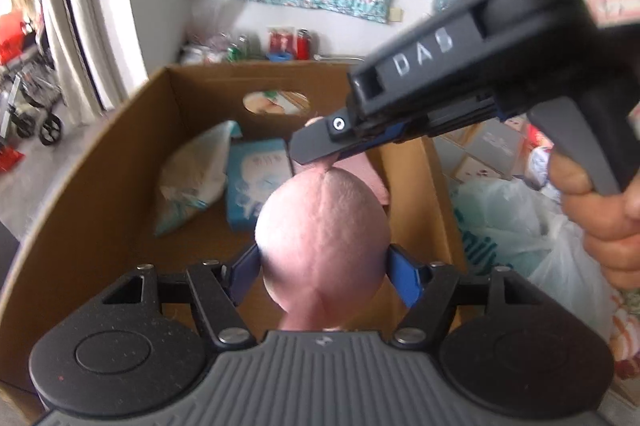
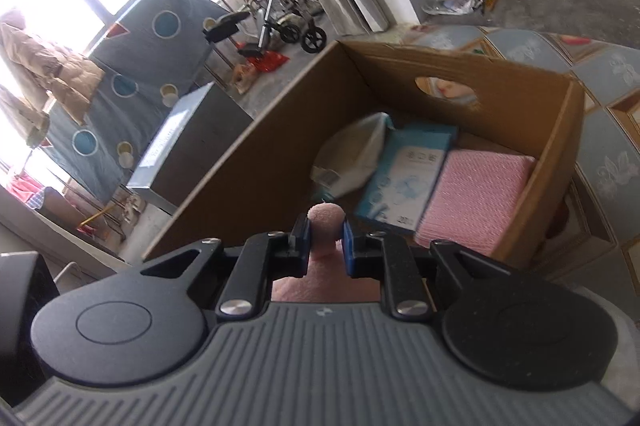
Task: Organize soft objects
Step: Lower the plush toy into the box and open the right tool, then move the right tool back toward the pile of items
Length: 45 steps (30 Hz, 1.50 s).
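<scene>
Left claw clamped on pink plush toy's round body, over cardboard box. Right claw reaches in from the right, tilted down, pinching the toy's narrow top end.

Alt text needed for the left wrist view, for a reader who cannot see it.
The left gripper clamps a pink plush toy above an open cardboard box, while the right gripper pinches the toy's far tip. Inside the box lie a white bag and a blue packet.
</scene>
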Available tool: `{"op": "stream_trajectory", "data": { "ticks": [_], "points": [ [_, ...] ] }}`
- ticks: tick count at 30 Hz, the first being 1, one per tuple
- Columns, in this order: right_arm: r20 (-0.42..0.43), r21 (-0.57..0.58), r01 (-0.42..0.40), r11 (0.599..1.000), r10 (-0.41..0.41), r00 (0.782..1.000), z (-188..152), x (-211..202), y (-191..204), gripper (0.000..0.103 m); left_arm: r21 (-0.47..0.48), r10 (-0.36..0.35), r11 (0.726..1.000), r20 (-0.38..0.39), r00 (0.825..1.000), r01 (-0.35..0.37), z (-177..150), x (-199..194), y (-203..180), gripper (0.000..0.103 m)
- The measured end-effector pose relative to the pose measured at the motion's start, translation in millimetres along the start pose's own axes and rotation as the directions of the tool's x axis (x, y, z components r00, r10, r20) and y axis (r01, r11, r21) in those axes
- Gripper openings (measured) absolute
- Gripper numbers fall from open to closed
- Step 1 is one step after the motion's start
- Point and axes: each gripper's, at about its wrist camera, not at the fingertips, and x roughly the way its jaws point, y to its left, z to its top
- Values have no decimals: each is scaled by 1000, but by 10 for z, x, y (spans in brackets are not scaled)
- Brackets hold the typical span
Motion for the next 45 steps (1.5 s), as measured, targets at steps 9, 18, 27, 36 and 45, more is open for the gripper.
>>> {"op": "stream_trajectory", "data": {
  "ticks": [9,18,27,36,45],
  "points": [
    [4,-48,45,998,-45,999,43,-19,-18,15,-96,-36,995,-47,998,32,41,172,225,53],
    [21,-51,-77,996,78,997,443,99,210,15,-137,-2,991,16,1000,4,138,-41,367,49],
    [-84,-176,-8,984,-7,996,381,166,260,15,-126,-3,992,40,999,8,107,-243,419,49],
    [-139,-194,87,977,-115,984,227,62,-4,15,-85,-62,995,-15,998,61,76,-82,343,56],
    [-160,-251,135,959,-178,971,283,30,-43,19,-66,-77,995,-67,995,72,75,123,168,57]
  ]
}}
